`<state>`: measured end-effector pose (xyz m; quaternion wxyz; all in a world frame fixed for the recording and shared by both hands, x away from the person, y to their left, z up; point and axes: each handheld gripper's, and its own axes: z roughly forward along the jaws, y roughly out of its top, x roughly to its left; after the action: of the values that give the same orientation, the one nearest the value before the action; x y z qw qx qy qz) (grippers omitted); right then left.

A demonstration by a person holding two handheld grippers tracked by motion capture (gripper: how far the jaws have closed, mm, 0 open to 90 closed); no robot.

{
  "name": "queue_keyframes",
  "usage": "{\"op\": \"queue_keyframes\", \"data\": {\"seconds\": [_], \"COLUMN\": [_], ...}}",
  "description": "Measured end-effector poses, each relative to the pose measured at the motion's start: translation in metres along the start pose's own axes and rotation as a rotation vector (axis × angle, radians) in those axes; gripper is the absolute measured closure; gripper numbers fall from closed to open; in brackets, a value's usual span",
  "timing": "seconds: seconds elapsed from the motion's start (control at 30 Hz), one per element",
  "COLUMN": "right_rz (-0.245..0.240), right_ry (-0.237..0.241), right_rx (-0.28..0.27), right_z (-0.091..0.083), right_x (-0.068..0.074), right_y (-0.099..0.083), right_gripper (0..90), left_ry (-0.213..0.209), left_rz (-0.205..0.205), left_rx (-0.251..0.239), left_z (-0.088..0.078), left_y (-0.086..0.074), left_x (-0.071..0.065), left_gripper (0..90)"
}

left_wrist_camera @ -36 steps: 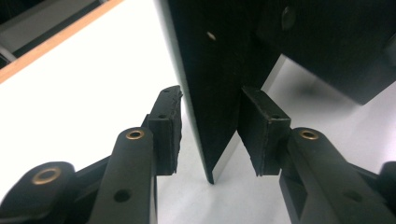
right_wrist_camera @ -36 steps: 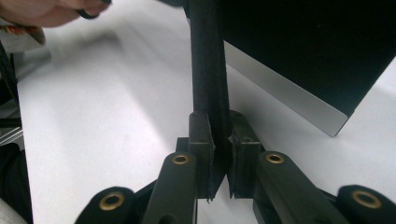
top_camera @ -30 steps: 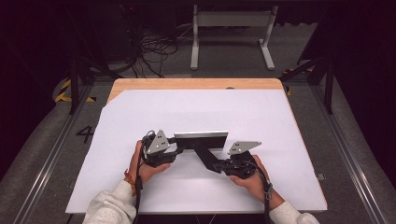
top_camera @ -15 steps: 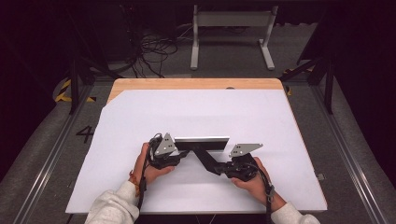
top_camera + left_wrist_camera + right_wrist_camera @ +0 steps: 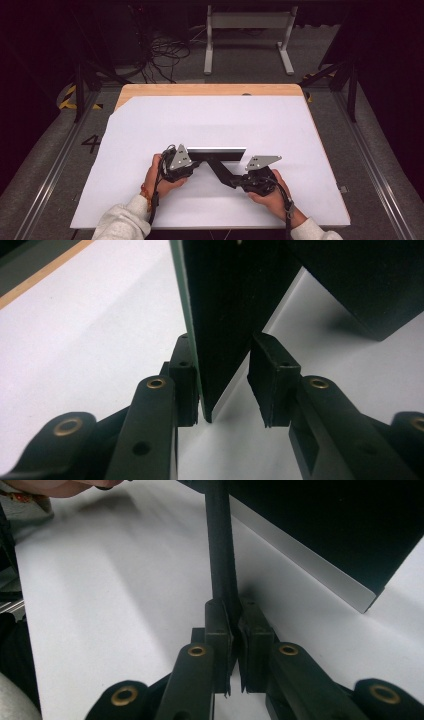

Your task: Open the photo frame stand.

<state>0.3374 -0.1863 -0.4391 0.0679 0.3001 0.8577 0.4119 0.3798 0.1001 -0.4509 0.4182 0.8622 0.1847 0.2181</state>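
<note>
Table (image 5: 150, 130): wood top under a big white sheet, bare ahead of both tongs apart from the one workpiece.

Workpiece: thin black panel (image 5: 220, 154) with a pale long edge and a green-tinted face. It stands on edge on the sheet and spans the gap between the two tongs. A black strip (image 5: 220, 172) runs from its underside diagonally back to the right tongs; looks like a hinged flap or strut, can't confirm which.

Left tongs (image 5: 186, 161): at the panel's left end. In the left gripper view (image 5: 227, 385) the panel's lower corner (image 5: 220, 350) sits between the jaws, one pad against the green face and the other just clear of the black face. The jaws have just been closing with the panel between them, but this is not a full clamp yet, so treat it as open around the panel.

Right tongs (image 5: 239, 181): closed on the black strip. The right gripper view (image 5: 235, 645) shows both pads pinching the strip (image 5: 220, 555) at its near end, with the rest of the panel (image 5: 320, 530) up and to the right of the jaws.

Progress, my read:
- done: panel stood upright, right side secured on the strip
- in hand: left side closing on the panel corner
- left: finish the left clamp, then whatever fold, spread or placement comes next; end state not evident

Risk: the panel tips if the right grip lets go before the left has it.
</note>
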Motion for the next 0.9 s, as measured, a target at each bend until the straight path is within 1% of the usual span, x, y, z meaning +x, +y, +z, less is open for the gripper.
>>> {"op": "queue_keyframes", "data": {"seconds": [0.07,0.23,0.27,0.3,0.37,0.43,0.47,0.5,0.53,0.57,0.6,0.63,0.77,0.83,0.9], "right_rz": [-0.004,-0.001,-0.001,-0.002,-0.002,-0.030,-0.040,-0.038,-0.038,-0.035,-0.033,-0.033,-0.056,-0.072,-0.071], "right_ry": [-0.012,-0.019,-0.020,-0.021,-0.023,-0.040,-0.049,-0.050,-0.050,-0.060,-0.066,-0.066,-0.119,-0.153,-0.169], "right_rx": [-0.004,-0.005,-0.005,-0.005,-0.008,-0.017,-0.042,-0.053,-0.053,-0.093,-0.106,-0.106,-0.153,-0.174,-0.193], "right_z": [0.000,0.000,0.000,0.000,0.000,-0.002,-0.008,-0.010,-0.010,-0.019,-0.023,-0.023,-0.033,-0.037,-0.039], "right_x": [-0.001,-0.002,-0.002,-0.002,-0.002,0.000,0.001,0.001,0.001,-0.001,-0.001,-0.001,-0.001,-0.001,-0.001], "right_y": [0.000,0.000,0.000,0.000,0.000,-0.001,0.000,0.000,0.000,0.003,0.003,0.003,0.007,0.009,0.010], "right_gripper": [84.6,84.4,84.4,84.3,83.9,83.1,81.3,81.2,81.2,81.4,82.3,82.3,87.6,89.4,89.8], "left_ry": [0.014,0.019,0.017,0.011,-0.011,-0.021,-0.027,-0.032,-0.032,-0.039,-0.039,-0.049,-0.061,-0.069,-0.075], "left_rz": [0.000,-0.006,-0.008,-0.020,-0.030,-0.036,-0.047,-0.048,-0.048,-0.050,-0.050,-0.053,-0.054,-0.058,-0.065], "left_rx": [0.000,-0.001,-0.002,-0.006,-0.014,-0.034,-0.060,-0.074,-0.074,-0.095,-0.095,-0.104,-0.135,-0.164,-0.179], "left_z": [0.002,0.003,0.003,0.003,0.001,-0.003,-0.007,-0.009,-0.009,-0.015,-0.015,-0.018,-0.027,-0.032,-0.036], "left_y": [0.001,0.001,0.001,0.000,-0.001,-0.001,-0.001,0.000,0.000,0.001,0.001,0.002,0.005,0.008,0.009], "left_x": [0.000,0.000,0.000,0.000,0.001,0.002,0.003,0.004,0.004,0.004,0.004,0.004,0.006,0.007,0.009], "left_gripper": [65.8,65.7,65.7,65.8,66.2,67.2,67.3,67.2,66.8,66.8,66.1,66.1,63.4,63.3,63.7]}}
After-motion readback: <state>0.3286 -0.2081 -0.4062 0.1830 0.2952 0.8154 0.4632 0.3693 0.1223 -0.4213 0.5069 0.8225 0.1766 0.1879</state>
